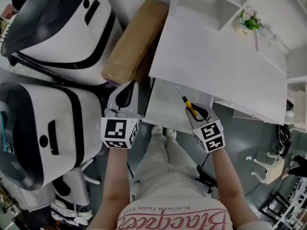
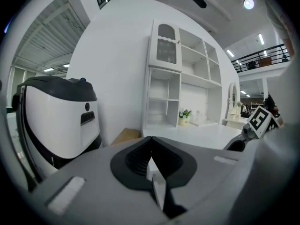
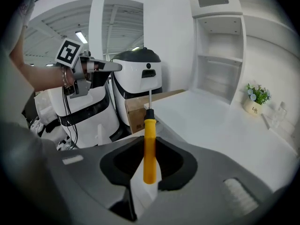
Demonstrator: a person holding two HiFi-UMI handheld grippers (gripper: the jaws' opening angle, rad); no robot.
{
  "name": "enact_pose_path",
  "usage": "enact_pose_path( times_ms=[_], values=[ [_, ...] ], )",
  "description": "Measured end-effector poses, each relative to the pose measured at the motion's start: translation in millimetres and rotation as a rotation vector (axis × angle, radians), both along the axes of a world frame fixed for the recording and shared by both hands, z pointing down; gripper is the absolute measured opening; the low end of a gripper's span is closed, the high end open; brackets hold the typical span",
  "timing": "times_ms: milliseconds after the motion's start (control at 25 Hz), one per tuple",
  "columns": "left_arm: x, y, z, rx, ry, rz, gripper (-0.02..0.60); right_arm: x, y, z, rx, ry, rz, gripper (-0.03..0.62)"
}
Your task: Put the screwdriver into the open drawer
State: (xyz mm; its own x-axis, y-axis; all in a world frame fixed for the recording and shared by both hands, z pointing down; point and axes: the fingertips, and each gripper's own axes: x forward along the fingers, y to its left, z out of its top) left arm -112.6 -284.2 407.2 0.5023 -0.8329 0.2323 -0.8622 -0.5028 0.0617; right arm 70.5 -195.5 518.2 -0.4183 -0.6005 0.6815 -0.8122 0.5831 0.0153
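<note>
One screwdriver (image 3: 149, 146) with a yellow handle is clenched in our right tongs (image 1: 197, 115). Its shaft points far and a little left, and from above it sits over the right side of the open drawer (image 1: 163, 104), which juts out under the white surface (image 1: 216, 56). Our left tongs (image 1: 126, 92) are pressed together on nothing, just left of the drawer. To do this well, we judge the tool should go low inside the drawer walls and lie nearly flat before the grip loosens, so it neither bounces nor rolls. We count one screwdriver, one drawer, two tongs, one cardboard box (image 1: 134, 42), one potted plant (image 1: 249, 20), and two white-and-black machines, far (image 1: 53, 28) and near (image 1: 33, 128).
</note>
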Motion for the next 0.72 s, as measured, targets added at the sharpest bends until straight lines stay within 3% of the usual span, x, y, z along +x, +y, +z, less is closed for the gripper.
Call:
enact_pose_path(
  times_ms=[720],
  values=[
    [12, 6, 42, -0.092, -0.038, -0.030, 0.009, 7, 1, 87, -0.266, 0.014, -0.076, 0.080]
  ],
)
